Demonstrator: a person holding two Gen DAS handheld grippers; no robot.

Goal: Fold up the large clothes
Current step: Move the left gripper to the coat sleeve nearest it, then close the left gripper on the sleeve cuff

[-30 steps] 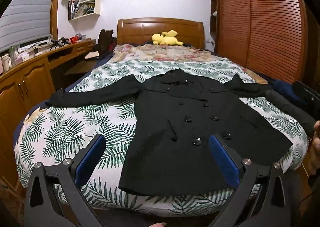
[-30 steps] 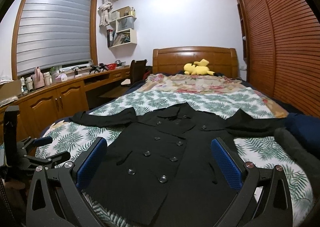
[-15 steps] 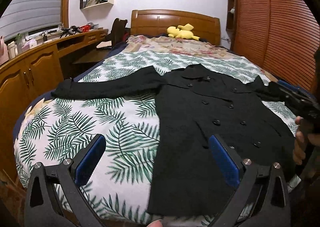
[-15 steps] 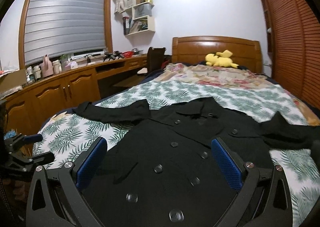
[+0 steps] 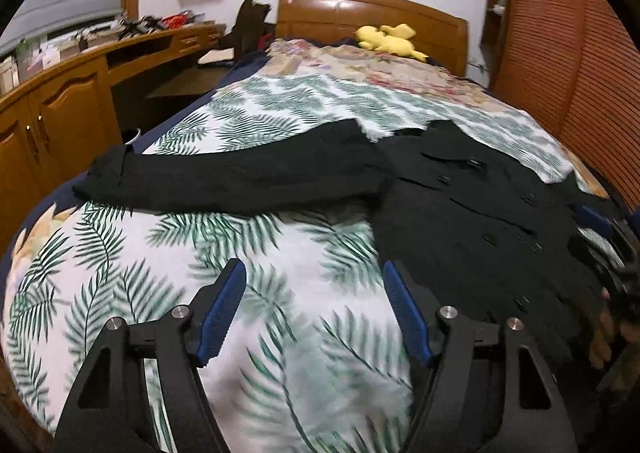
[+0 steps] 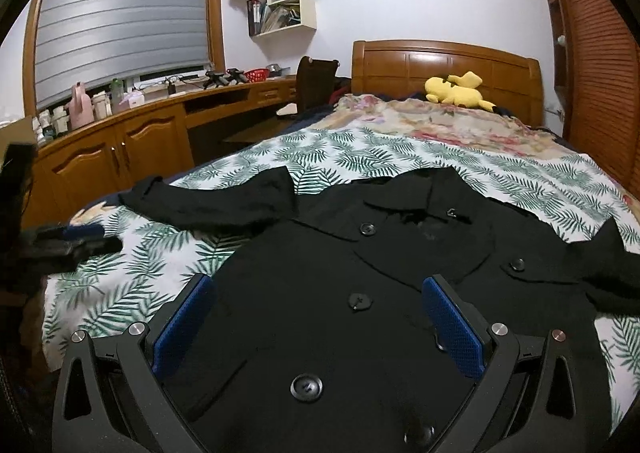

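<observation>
Since a second ago both views have slid leftward and closer to the bed (image 5: 120, 293): the left gripper (image 5: 314, 309), which then framed the hem of the black coat (image 6: 360, 313), now hangs over bare leaf-print bedspread (image 5: 280, 333) beside the coat's edge, and its jaws have just been closing from their widest, with nothing between them but air; they stand partly apart. The right gripper (image 6: 316, 317) has come in low over the coat's buttoned front, its jaws wide and gripping nothing, the cloth lying flat beneath them. The coat itself lies as before, spread face up across the foot half of the bed, collar toward the headboard (image 6: 444, 61), one sleeve (image 5: 240, 177) stretched out toward the side of the bed nearest the wooden desk surface (image 6: 160, 109), the other sleeve (image 6: 608, 265) out to the opposite side. A yellow plush toy (image 6: 456, 91) rests on the floral blanket (image 6: 440, 125) by the headboard. As for containers, a red basket (image 6: 256, 74) sits on the desk surface, its contents too small to tell, and the white wall shelves (image 6: 286, 9) hold books and papers.
</observation>
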